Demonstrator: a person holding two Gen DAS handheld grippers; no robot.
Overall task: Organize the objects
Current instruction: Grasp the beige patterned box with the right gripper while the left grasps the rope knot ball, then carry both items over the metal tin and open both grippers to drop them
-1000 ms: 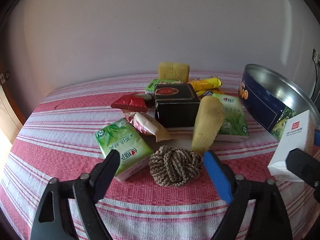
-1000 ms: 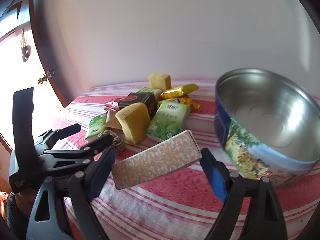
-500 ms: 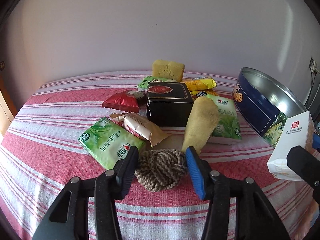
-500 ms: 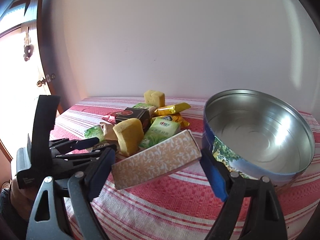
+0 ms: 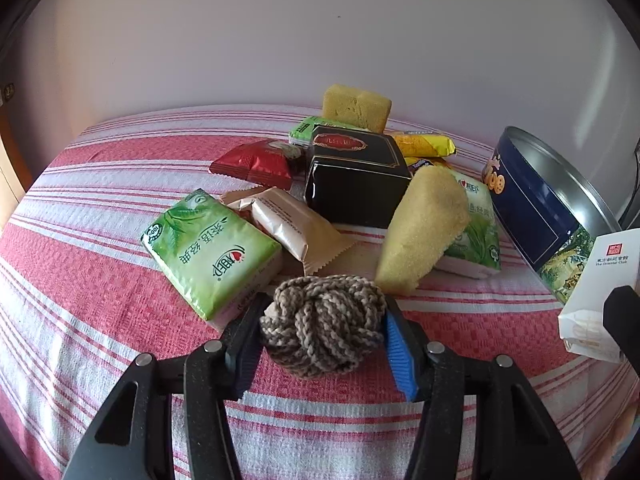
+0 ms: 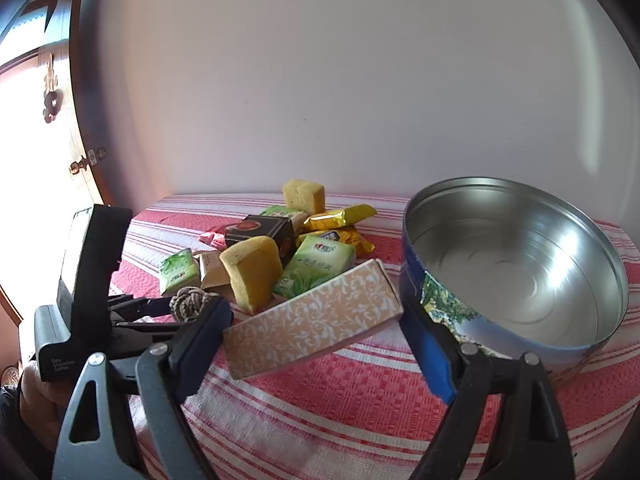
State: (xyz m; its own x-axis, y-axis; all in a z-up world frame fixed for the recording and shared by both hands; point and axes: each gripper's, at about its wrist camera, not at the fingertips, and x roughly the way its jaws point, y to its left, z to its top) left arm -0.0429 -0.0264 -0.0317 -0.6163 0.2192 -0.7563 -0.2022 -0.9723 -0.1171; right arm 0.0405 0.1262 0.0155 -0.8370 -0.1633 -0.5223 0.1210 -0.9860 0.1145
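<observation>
**Inspector A:** Left side first. Left gripper is clamped on the rope knot, one pad on either flank. The knot sits at the near edge of the pile, touching the cloth or just above it; I cannot tell which.

**Inspector B:** And the destination?

**Inspector A:** The tin lies at about two o'clock from that gripper, mouth open, nothing visible inside it.

**Inspector B:** Right side?

**Inspector A:** Right gripper is clamped on the box by its ends, long axis running nine to three, tilted up toward three. The tin stands at one o'clock, just beside. My judgement: the right arm is nearer the tin.
</observation>
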